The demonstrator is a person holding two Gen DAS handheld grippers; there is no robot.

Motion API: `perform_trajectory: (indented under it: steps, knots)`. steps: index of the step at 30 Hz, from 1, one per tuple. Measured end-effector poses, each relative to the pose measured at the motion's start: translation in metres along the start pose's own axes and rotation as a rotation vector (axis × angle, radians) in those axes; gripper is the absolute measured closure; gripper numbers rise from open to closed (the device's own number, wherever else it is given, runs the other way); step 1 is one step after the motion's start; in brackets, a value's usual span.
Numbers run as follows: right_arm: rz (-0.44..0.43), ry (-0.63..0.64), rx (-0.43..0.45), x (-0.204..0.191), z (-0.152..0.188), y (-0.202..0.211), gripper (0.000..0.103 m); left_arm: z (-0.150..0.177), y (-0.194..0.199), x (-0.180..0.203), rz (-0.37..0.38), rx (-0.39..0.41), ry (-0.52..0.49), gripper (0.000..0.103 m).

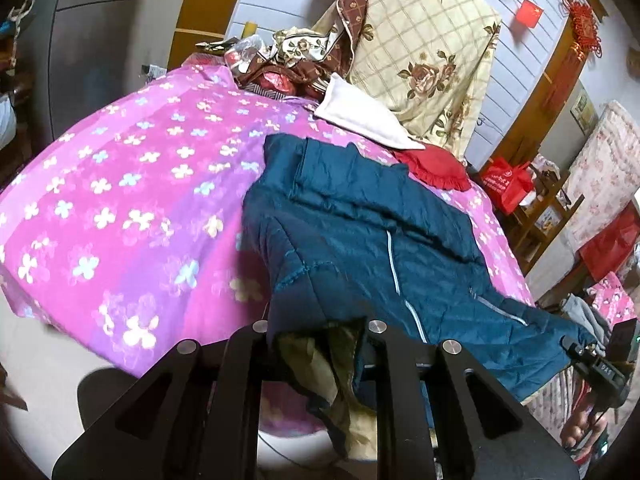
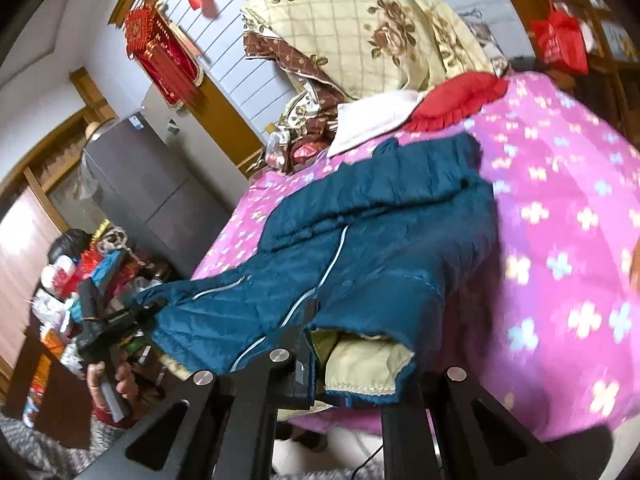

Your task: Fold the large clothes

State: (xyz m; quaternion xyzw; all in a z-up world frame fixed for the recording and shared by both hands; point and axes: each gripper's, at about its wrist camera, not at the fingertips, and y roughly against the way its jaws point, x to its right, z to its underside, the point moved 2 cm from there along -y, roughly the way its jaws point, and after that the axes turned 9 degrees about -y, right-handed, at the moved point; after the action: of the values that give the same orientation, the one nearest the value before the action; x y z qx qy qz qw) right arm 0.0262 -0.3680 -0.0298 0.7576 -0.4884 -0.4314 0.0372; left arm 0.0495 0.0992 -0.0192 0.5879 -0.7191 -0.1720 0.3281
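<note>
Your left gripper (image 1: 320, 344) pinching the teal jacket (image 1: 360, 216) hem, your right gripper (image 2: 344, 360) pinching its other hem corner, jacket body draped on the pink floral bedspread (image 1: 132, 184), hem lifted off it

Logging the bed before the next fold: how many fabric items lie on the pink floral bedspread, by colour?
Teal quilted jacket: 1, its hem held by both tools
White folded cloth: 1
Red frilled cloth: 1
Cream rose-print quilt: 1, piled at the far end
Total: 4
</note>
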Motion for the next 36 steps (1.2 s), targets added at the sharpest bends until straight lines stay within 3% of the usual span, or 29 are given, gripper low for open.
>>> perform_trajectory:
  steps: [6,11,17,22,28,36]
  knots:
    - [0.063,0.070,0.049,-0.018,-0.064,-0.031,0.095,-0.054,-0.027,0.017,-0.090,0.041,-0.100,0.090]
    - [0.125,0.102,0.097,-0.031,-0.132,-0.061,0.095,-0.129,-0.063,0.032,-0.191,0.079,-0.186,0.090]
    - [0.201,0.121,0.146,-0.042,-0.207,-0.105,0.095,-0.213,-0.119,0.024,-0.273,0.062,-0.142,0.090]
    - [0.289,0.109,0.164,-0.031,-0.257,-0.151,0.095,-0.261,-0.169,0.021,-0.340,0.035,-0.121,0.090]
    - [0.366,0.038,0.134,0.005,-0.298,-0.213,0.095,-0.290,-0.242,0.021,-0.411,-0.026,-0.127,0.090]
    - [0.437,-0.005,0.077,0.057,-0.318,-0.284,0.095,-0.287,-0.349,0.010,-0.505,-0.113,-0.154,0.090]
